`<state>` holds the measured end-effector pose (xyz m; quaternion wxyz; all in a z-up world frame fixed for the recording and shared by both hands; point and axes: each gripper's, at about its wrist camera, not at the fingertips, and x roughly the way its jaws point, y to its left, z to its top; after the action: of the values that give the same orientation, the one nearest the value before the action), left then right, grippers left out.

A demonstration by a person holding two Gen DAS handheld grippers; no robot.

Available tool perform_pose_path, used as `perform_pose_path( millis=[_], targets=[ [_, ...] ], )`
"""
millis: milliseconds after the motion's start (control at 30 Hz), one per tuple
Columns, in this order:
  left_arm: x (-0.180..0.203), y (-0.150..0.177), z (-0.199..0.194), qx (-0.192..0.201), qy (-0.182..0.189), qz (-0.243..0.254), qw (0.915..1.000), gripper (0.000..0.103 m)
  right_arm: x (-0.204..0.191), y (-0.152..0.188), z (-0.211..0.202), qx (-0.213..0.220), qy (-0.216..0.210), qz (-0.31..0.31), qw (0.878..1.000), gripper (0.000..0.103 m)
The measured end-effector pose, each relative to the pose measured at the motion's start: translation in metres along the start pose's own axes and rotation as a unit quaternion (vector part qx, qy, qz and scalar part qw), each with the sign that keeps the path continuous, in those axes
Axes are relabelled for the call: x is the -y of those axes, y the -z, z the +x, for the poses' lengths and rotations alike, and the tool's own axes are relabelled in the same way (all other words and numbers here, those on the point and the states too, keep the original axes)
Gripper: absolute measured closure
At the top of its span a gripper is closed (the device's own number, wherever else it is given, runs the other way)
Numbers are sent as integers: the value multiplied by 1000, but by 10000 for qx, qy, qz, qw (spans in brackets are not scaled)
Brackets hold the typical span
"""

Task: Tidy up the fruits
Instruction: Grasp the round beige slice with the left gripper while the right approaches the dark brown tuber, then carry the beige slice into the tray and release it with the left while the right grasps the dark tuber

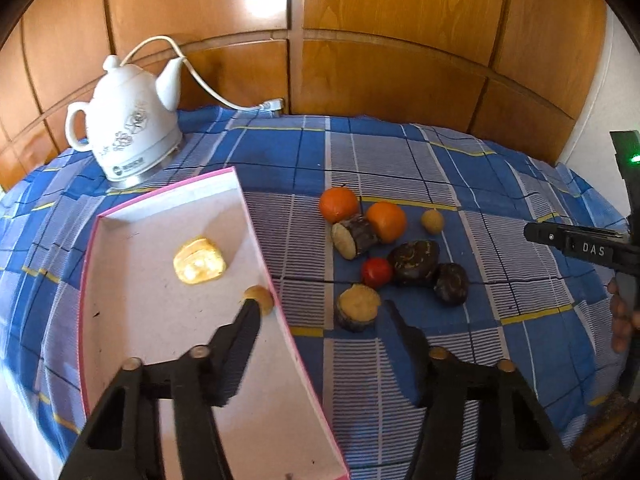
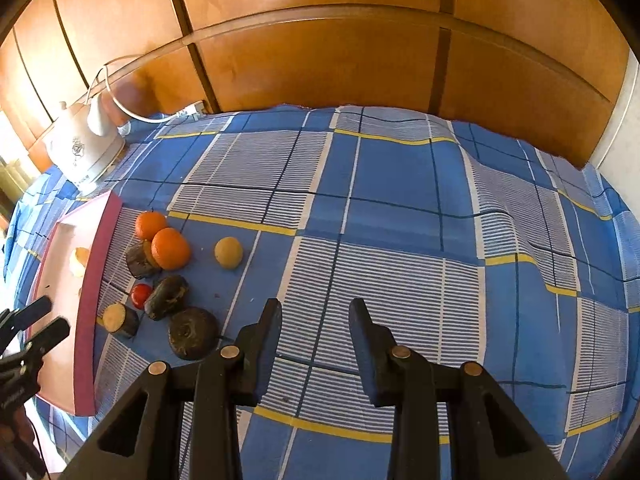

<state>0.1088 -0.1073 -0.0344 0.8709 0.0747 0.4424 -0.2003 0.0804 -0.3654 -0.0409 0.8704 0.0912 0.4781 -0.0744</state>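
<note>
Orange and dark fruits lie in a loose cluster on the blue checked cloth [image 2: 400,208], just beside the pink-rimmed box [image 1: 276,280]: two oranges [image 1: 386,222], a tomato [image 1: 377,273], two cut log-like pieces [image 1: 354,236], two dark lumps [image 1: 414,262] and a small tan ball [image 1: 432,221] a little apart. Inside the box lie a yellow piece [image 1: 199,261] and a small tan fruit [image 1: 260,298] near the right wall. The left tongs [image 1: 320,308] hang spread over that wall, one finger tip at the tan fruit, the other over the cloth, pinching nothing. The right tongs [image 2: 316,312] stand parted over bare cloth, empty, near the cluster. A white kettle [image 1: 128,128] with its cord stands behind the box, before wooden panels [image 1: 380,60].
</note>
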Motion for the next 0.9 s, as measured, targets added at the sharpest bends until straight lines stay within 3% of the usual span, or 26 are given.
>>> perform_pose_path(
  millis=[67,233,433,633,700,733,900],
  targets=[
    [3,-4,4,-87,117,150,9998,55,0,0,0,-3,-14,-4,10000,68],
    [20,-6,15,-285,335,829,9956,56,0,-1,1,-46,-37,-10,10000,68],
    [41,-10,40,-601,358,1631,9841,56,-2,1,3,-87,-58,-46,9999,68],
    [49,-9,77,-1086,273,1888,9756,56,0,0,6,-96,-63,5,9999,68],
    [49,-8,87,-1224,225,1868,9745,66,1,0,7,-108,-75,3,9999,68],
    [48,-8,86,-1166,251,1833,9758,69,2,-1,8,-119,-78,-1,9999,68],
    [45,-4,63,-796,506,1444,9850,70,0,0,11,-178,-185,-35,9997,68]
  ],
)
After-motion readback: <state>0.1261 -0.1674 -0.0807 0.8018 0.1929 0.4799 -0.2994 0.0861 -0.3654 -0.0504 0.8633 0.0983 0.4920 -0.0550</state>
